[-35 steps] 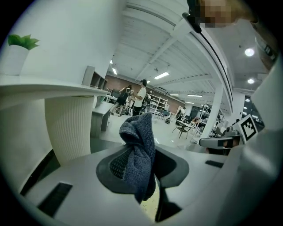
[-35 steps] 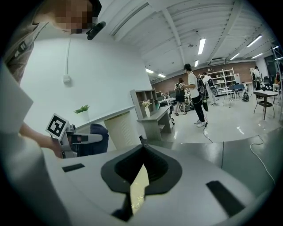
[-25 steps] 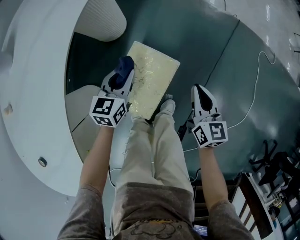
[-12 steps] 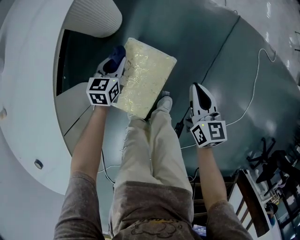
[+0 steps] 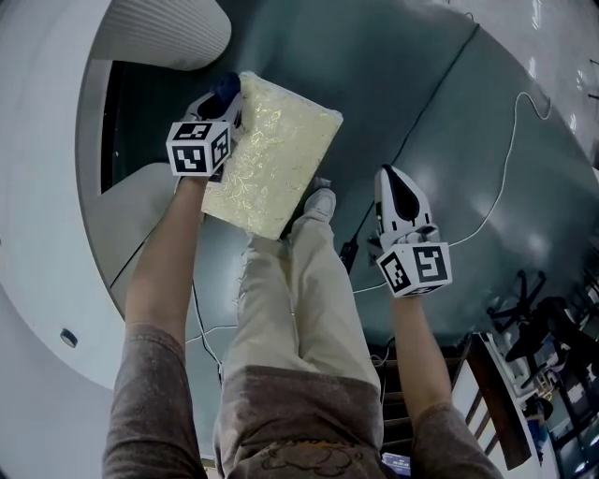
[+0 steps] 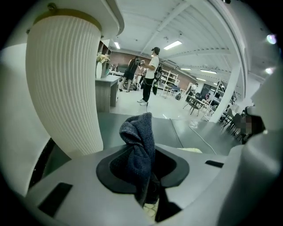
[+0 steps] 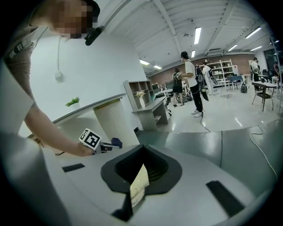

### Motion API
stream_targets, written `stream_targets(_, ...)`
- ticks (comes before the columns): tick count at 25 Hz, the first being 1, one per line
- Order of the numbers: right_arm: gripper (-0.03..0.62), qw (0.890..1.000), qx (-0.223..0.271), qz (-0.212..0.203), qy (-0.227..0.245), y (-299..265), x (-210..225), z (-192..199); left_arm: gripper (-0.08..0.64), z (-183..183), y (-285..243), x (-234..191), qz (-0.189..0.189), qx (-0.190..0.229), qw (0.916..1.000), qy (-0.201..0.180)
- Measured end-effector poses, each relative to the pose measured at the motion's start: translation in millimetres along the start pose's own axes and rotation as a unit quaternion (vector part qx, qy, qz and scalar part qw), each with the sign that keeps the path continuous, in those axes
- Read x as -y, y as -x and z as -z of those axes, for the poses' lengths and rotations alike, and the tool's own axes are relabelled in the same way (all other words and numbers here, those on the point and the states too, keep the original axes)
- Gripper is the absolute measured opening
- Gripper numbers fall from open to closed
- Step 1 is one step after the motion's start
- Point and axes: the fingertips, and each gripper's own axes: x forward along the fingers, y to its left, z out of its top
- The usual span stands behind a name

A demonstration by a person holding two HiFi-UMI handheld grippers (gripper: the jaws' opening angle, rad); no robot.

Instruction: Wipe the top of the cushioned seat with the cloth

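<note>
The cushioned seat point(image 5: 271, 154) is a pale yellow, patterned rectangle just ahead of the person's shoe. My left gripper point(image 5: 223, 92) sits at the seat's far left corner, shut on a dark blue cloth point(image 5: 226, 84). In the left gripper view the cloth point(image 6: 138, 148) bunches up out of the left gripper point(image 6: 148, 196), and a sliver of the seat point(image 6: 193, 150) shows behind. My right gripper point(image 5: 392, 176) hovers over the floor to the right of the seat, shut, touching nothing. In the right gripper view the right gripper point(image 7: 139, 185) holds nothing, and the left gripper point(image 7: 104, 145) shows at the far left.
A white ribbed column point(image 5: 168, 28) and a curved white counter point(image 5: 47, 215) stand to the left. A thin cable point(image 5: 505, 182) runs over the grey-green floor at right. The person's legs point(image 5: 299, 309) hang below the seat. Chairs point(image 5: 543, 327) stand lower right; people point(image 6: 150, 75) stand far off.
My left gripper has slid with the cloth along the seat's left edge toward its far corner. The right gripper has hardly moved.
</note>
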Motion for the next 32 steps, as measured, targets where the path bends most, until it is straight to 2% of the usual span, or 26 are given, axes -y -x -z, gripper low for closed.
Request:
stream_targets(8, 0.006, 1.0, -0.009, 0.008, -0.006, 3.3, 15.6, 5.5, 0.1, 3.0, -18.3, -10.9, -0.007, -0.029, 0.9996, -0.003)
stream_targets(17, 0.006, 1.0, -0.008, 0.01, -0.013, 6.4, 22.4, 5.8, 0.1, 4.0, -22.1, -1.5, -0.01, -0.032, 0.9994, 0.004)
stream_targets(24, 0.006, 1.0, -0.005, 0.007, -0.014, 6.0, 19.8, 8.2, 0.1, 4.0, -23.3, 28.8, 0.015, -0.028, 0.9994, -0.009)
stream_targets(32, 0.006, 1.0, -0.003, 0.013, -0.018, 7.9, 20.0, 6.7, 0.1, 11.8, -33.1, 85.7, 0.064, -0.037, 0.9969, -0.027)
